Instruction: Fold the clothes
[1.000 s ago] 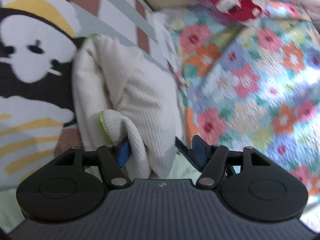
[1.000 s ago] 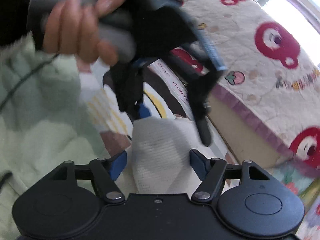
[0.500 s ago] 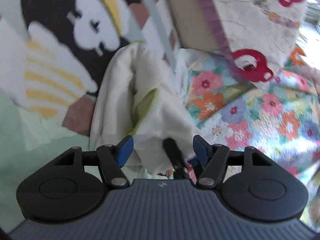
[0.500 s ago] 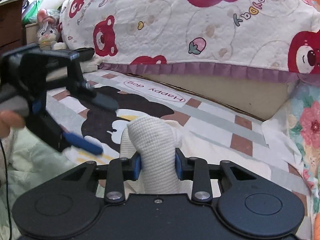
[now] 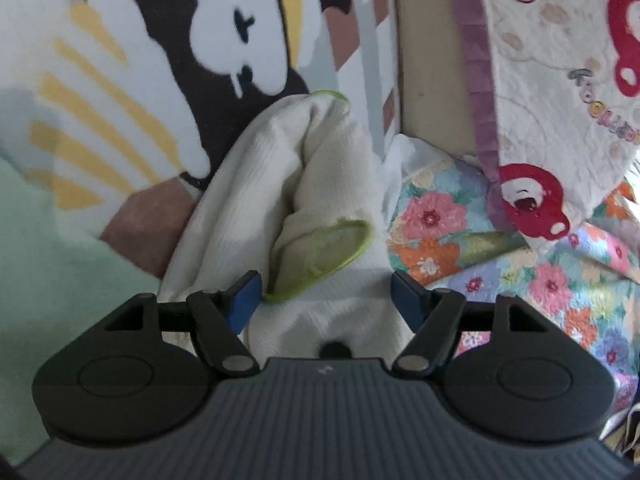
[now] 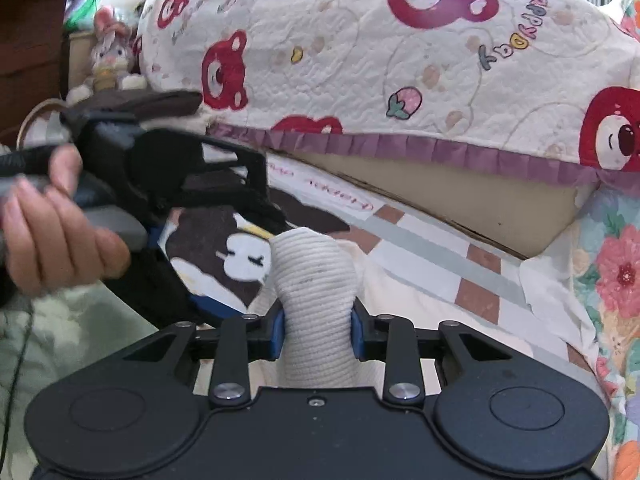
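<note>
A cream waffle-knit garment point(image 5: 280, 184) with green-trimmed openings lies bunched on a cartoon-print bed sheet point(image 5: 120, 60). In the left wrist view my left gripper point(image 5: 326, 298) stands open, its blue pads on either side of the cloth without pinching it. In the right wrist view my right gripper point(image 6: 318, 330) is shut on a raised fold of the cream garment point(image 6: 314, 276), which humps up between the pads. The left gripper point(image 6: 208, 304) shows there too, held by a hand point(image 6: 52, 236) at the left, just beside the fold.
A bear-print quilt point(image 6: 400, 60) with a purple frill is heaped behind the sheet. A floral quilt point(image 5: 500, 264) lies to the right, a pale green blanket point(image 5: 52, 272) to the left. A plush rabbit point(image 6: 110, 58) sits on a shelf at the far left.
My right gripper shut on a fold of the garment and lifted it. My left gripper drew back from the cloth with its jaws open and swung round toward the quilt.
</note>
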`<state>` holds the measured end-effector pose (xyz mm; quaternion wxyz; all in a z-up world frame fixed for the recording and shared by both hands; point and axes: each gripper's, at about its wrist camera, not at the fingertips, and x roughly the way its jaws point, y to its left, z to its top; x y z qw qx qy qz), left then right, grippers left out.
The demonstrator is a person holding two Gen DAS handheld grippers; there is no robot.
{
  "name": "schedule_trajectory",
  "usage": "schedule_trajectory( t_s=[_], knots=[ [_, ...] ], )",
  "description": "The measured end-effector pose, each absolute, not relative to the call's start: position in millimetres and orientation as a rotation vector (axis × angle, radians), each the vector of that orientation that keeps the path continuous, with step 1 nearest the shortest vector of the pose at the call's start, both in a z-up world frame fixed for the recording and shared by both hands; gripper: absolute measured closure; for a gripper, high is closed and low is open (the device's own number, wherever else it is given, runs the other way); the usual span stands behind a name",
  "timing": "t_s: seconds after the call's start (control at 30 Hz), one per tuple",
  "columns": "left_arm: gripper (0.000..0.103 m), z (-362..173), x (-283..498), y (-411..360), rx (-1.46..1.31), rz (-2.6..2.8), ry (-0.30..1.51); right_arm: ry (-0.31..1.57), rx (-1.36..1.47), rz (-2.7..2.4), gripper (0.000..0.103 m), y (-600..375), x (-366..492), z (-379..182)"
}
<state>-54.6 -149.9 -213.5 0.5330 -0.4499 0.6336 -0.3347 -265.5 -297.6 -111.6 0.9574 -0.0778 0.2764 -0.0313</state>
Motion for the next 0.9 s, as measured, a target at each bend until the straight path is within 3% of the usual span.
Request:
schedule_trajectory(
  t_s=[0.13,0.23,0.27,0.4,0.73,0.9],
  knots=[
    [0.038,-183,-57,-146,-0.759,-0.943,1.437,0.568,-0.118,-0.08,0.068,-300,-262,-111],
    [0.059,-153,-74,-161,-0.367,-1.025,1.251,0.571,-0.047,-0.072,0.068,-310,-261,-108],
    [0.06,-143,-79,-166,-0.239,-1.044,1.182,0.574,-0.027,-0.067,0.068,-314,-261,-107],
    [0.075,-155,-77,-192,-0.155,-1.113,1.215,0.571,-0.006,-0.035,0.068,-319,-262,-106],
    [0.078,-155,-75,-220,0.134,-1.171,1.018,0.549,-0.075,0.027,0.069,-316,-273,-104],
    [0.079,-162,-56,-210,0.165,-1.202,1.016,0.572,-0.259,0.088,0.069,-290,-273,-120]
  ],
)
